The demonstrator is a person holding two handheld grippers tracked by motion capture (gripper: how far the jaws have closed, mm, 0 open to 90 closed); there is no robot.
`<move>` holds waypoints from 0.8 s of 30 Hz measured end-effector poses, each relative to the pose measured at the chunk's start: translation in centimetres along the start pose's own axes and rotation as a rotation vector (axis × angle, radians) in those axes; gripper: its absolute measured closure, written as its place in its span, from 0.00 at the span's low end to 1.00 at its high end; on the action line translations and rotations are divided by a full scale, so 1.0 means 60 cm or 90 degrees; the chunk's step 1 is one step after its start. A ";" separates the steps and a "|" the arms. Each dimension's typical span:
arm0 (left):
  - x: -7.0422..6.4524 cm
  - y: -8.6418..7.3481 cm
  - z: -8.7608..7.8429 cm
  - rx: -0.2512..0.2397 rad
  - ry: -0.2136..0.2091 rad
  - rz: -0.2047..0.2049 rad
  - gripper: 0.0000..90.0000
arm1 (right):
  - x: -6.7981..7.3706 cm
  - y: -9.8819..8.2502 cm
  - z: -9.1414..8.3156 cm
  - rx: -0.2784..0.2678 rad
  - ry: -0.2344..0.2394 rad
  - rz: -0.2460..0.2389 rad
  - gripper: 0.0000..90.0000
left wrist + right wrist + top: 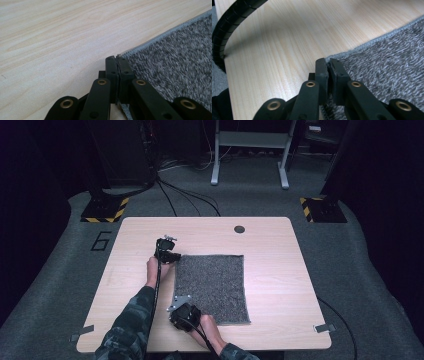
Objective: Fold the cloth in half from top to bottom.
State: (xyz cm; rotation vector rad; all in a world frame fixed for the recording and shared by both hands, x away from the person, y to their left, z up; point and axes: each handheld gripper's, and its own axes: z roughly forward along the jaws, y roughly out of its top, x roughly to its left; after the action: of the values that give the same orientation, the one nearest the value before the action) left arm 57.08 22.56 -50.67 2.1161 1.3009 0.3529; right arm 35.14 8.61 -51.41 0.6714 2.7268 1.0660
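Note:
A grey fuzzy cloth (212,287) lies flat on the light wooden table (270,250). My left gripper (175,256) sits at the cloth's far-left corner. In the left gripper view that gripper (117,60) is shut, with the hemmed corner of the cloth (175,62) pinched between its black jaws. My right gripper (179,312) is at the near-left corner, a hand behind it. In the right gripper view its jaws (328,62) are shut on that edge of the cloth (387,65). Both grippers rest low on the tabletop (62,37).
A round dark grommet (239,229) sits near the table's far edge. A ribbed black cable (222,37) loops at the left of the right gripper view. Stands with hazard-striped bases (105,210) and a grey frame (250,150) are on the floor beyond.

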 end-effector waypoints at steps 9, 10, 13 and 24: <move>-0.007 0.014 -0.023 -0.020 0.001 0.010 0.99 | -0.009 0.000 -0.037 -0.040 -0.012 0.022 0.96; -0.007 0.019 -0.028 -0.020 0.000 0.011 0.99 | -0.012 -0.001 -0.041 -0.041 -0.007 0.022 0.96; -0.009 0.030 -0.041 -0.017 0.005 0.025 0.99 | -0.020 0.003 -0.053 -0.068 -0.014 0.034 0.97; -0.010 0.065 -0.077 -0.035 0.008 0.031 0.99 | -0.027 0.009 -0.084 -0.105 -0.020 0.047 0.97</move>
State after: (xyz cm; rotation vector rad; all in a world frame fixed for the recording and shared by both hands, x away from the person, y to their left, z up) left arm 57.13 22.47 -44.61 2.1049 1.2344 0.4179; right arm 35.38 5.16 -47.38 0.7608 2.5693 1.2685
